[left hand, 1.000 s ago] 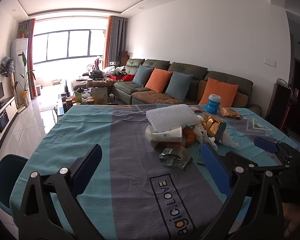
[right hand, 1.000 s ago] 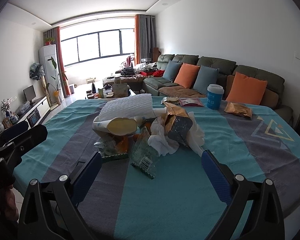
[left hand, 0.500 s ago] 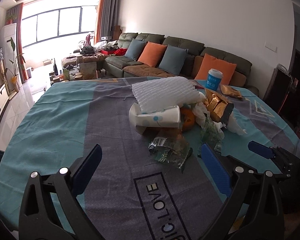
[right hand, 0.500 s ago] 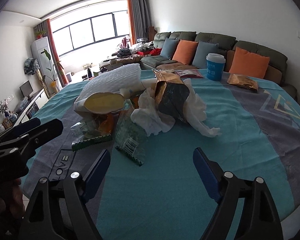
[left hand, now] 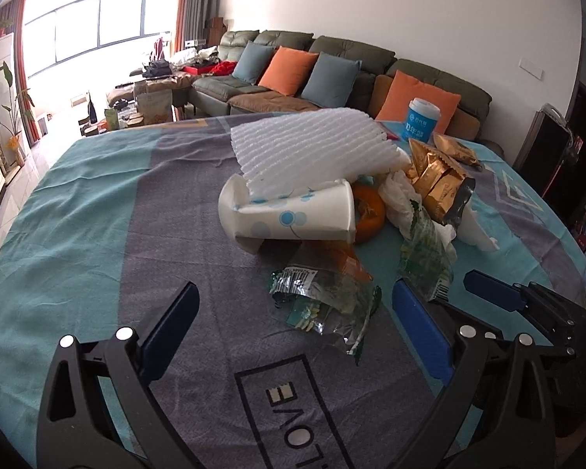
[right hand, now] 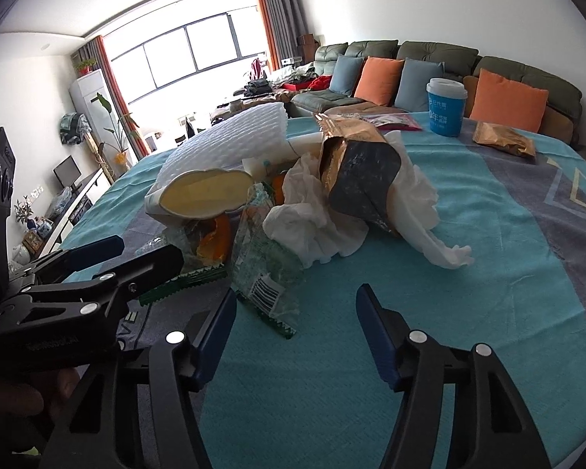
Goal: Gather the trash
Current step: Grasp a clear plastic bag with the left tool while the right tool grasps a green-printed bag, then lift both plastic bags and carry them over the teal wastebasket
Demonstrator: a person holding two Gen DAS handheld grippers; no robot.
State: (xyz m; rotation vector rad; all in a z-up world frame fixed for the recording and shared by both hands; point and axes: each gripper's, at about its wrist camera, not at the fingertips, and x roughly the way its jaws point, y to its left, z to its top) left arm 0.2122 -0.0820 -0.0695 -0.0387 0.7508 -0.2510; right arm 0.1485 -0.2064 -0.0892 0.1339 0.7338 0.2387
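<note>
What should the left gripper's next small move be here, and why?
Probably ease the left gripper forward and down over the crumpled green wrapper, then close. Its jaws stand wide open and empty, and that wrapper lies loose on the tablecloth, the trash nearest the left gripper, between the blue pads.

Trash heap on teal-and-grey tablecloth (right hand: 468, 211) — white foam sheet (right hand: 230, 144), crushed paper cup (right hand: 205, 195), gold snack bag (right hand: 355, 160), white tissue (right hand: 324, 219), clear green wrapper (right hand: 265, 273), orange peel (right hand: 215, 238). Right gripper (right hand: 297, 332) with jaws apart, just short of the wrapper. Left gripper (right hand: 140, 248) at left, open. Behind — blue cup (right hand: 446, 107), gold packet (right hand: 504, 138).
</note>
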